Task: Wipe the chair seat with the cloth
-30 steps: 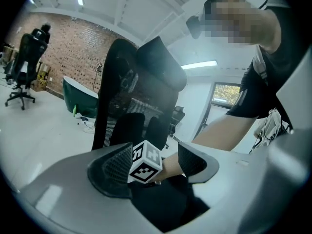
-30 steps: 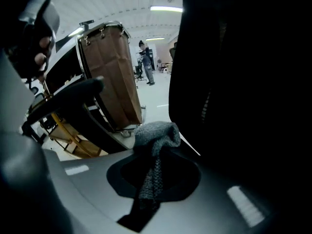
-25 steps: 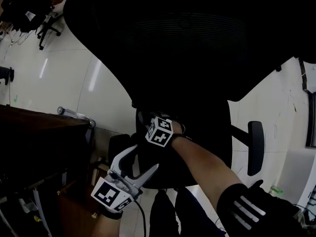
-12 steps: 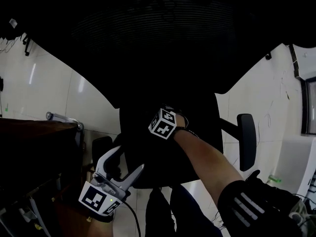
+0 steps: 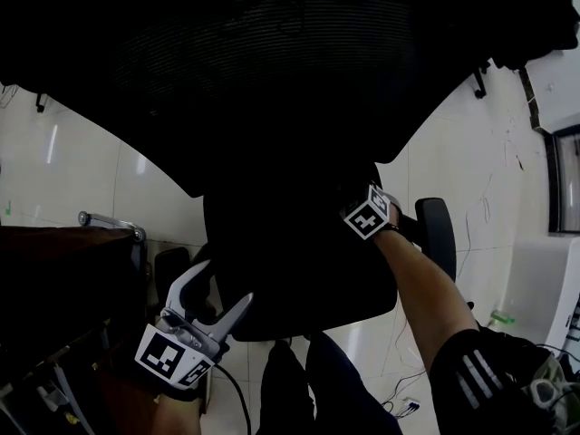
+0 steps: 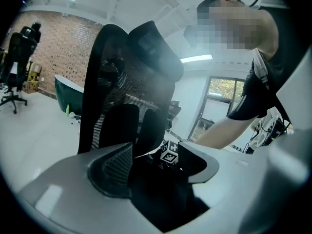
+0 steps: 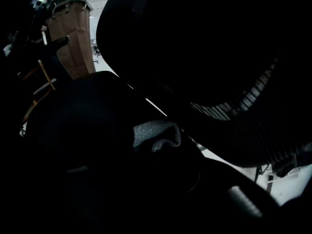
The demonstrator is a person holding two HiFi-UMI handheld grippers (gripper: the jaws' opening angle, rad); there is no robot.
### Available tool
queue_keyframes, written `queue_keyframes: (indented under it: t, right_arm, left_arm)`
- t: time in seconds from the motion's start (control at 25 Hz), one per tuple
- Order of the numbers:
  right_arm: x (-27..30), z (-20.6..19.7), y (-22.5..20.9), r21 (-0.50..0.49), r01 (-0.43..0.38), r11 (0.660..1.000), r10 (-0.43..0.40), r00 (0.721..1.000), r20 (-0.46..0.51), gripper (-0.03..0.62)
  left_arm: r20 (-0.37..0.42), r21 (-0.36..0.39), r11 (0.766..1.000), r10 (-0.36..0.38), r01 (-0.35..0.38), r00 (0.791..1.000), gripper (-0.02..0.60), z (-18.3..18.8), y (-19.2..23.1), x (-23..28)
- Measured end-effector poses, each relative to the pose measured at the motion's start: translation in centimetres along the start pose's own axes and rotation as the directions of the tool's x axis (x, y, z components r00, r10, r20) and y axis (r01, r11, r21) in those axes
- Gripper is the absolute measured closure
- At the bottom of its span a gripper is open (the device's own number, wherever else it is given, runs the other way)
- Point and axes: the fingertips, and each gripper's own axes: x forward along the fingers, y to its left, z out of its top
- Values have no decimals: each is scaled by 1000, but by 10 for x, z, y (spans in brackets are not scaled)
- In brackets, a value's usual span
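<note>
The cloth (image 7: 155, 133) was pinched in the right gripper (image 5: 362, 214), far right on the chair seat (image 5: 290, 261), near the armrest (image 5: 437, 234). It could be pushed off that edge or snagged there. The left gripper (image 5: 222, 286) was held wide and empty, near left. The cloth was shown only by the right gripper view.

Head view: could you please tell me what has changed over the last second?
The right gripper, shut on the cloth, swept rightward across the chair seat, from its middle toward the armrest on the person's right. The left gripper stayed open and empty by the seat's front left edge.
</note>
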Motion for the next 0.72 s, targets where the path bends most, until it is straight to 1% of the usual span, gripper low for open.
queue_keyframes:
  t: [0.2, 0.28, 0.32, 0.4, 0.48, 0.52, 0.6, 0.72]
  right_arm:
    - [-15, -22, -22, 84, 91, 992, -88, 996, -33, 560]
    - [-18, -16, -21, 113, 95, 989, -95, 995, -12, 560]
    - [-20, -6, -15, 127, 75, 989, -78, 997, 22, 560]
    - [-23, 26, 12, 148, -10, 989, -9, 992, 123, 560]
    - [-23, 68, 52, 129, -109, 986, 79, 973, 219, 560]
    - [-21, 89, 75, 109, -157, 982, 126, 960, 249, 560]
    - [-15, 127, 126, 49, -241, 969, 219, 935, 279, 560]
    - [0, 163, 198, -62, -318, 946, 323, 910, 261, 560]
  left_arm:
    - [8, -16, 1000, 5, -5, 1000, 267, 2, -3, -5]
    - [15, -18, 1000, 10, -10, 1000, 265, 3, -3, -9]
    - [16, -17, 1000, 12, -12, 1000, 267, 3, -3, -12]
    - [14, -16, 1000, 18, -18, 1000, 265, 3, -2, -17]
    - [16, -23, 999, 28, -28, 999, 264, 3, 0, -24]
    - [17, -27, 999, 35, -35, 999, 264, 3, 1, -27]
    - [24, -31, 998, 48, -47, 999, 264, 3, 3, -33]
    - [32, -33, 997, 66, -65, 997, 259, 1, 5, -39]
